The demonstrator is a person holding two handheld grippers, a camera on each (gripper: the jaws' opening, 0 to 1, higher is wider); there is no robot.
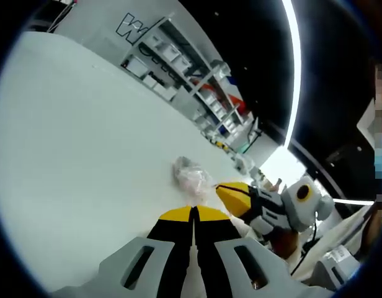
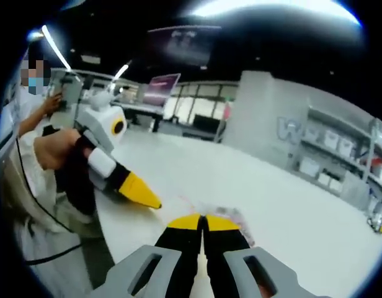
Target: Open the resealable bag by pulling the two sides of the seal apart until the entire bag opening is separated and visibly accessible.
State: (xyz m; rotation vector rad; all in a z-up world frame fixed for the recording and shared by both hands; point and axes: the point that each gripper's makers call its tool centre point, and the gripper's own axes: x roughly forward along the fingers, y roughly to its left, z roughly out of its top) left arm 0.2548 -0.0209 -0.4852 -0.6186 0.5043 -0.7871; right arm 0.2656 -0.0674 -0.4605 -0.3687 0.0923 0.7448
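Note:
A small clear resealable bag [image 1: 192, 176] with something pinkish inside lies crumpled on the white table [image 1: 85, 143]. My left gripper [image 1: 194, 213] is shut a short way in front of the bag, its yellow tips pressed together with nothing between them. The right gripper [image 1: 221, 190] comes in from the right, its yellow tip at the bag's edge. In the right gripper view, my right gripper [image 2: 203, 220] is shut, and the bag [image 2: 237, 220] peeks out just behind its tips. Contact with the bag is hidden there. The left gripper [image 2: 155, 204], held in a hand [image 2: 54, 149], points at the table from the left.
Shelving with white bins [image 1: 191, 68] stands along the table's far side. A second person [image 2: 36, 102] stands behind, at the left of the right gripper view. The white table surface [image 2: 290, 205] stretches wide around the bag.

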